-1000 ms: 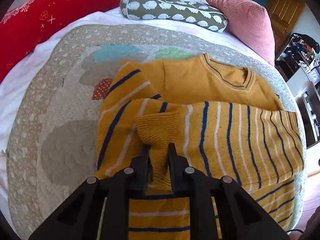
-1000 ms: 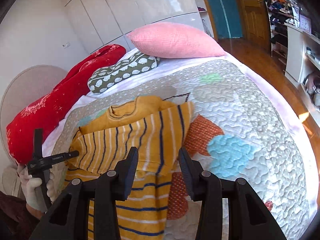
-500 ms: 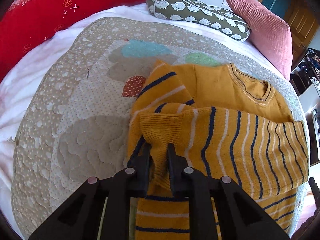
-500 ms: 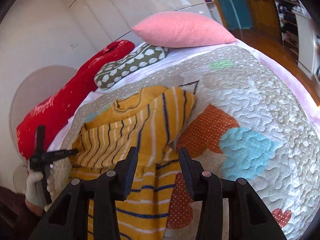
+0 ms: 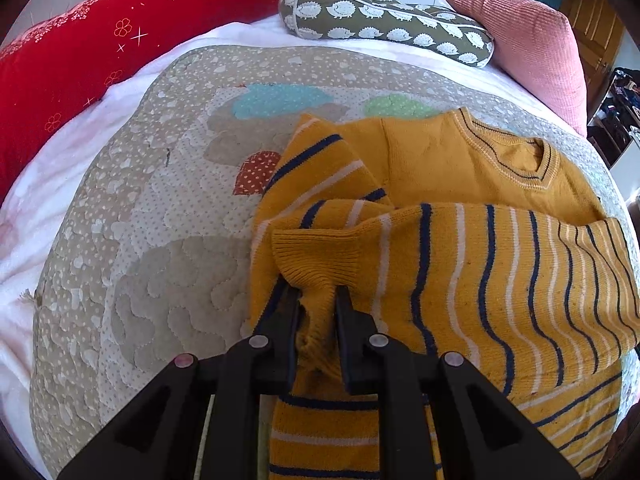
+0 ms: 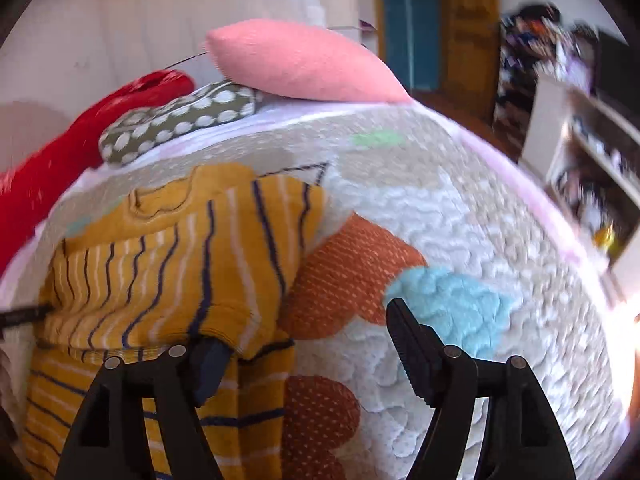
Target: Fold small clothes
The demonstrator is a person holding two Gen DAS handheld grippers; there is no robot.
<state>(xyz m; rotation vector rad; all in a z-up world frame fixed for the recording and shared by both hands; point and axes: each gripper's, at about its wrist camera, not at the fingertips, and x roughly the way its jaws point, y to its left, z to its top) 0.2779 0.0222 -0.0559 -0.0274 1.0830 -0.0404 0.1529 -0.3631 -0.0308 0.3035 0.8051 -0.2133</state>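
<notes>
Red bolster (image 5: 72,64): far left edge of the bed, along the quilt (image 5: 132,264).
Left gripper (image 5: 316,312): jaws clenched on the ribbed cuff of the sweater's sleeve — sleeve drawn across the body.
Sweater (image 5: 460,168): mustard, navy and white stripes, lying on the quilt, collar toward the pillows.
Patterned pillow (image 5: 384,28): beyond the sweater, touching the pink pillow (image 5: 516,28).
Right gripper (image 6: 304,340): jaws spread wide, gripping nothing — left finger partly under the sweater's edge, right finger over bare quilt.
</notes>
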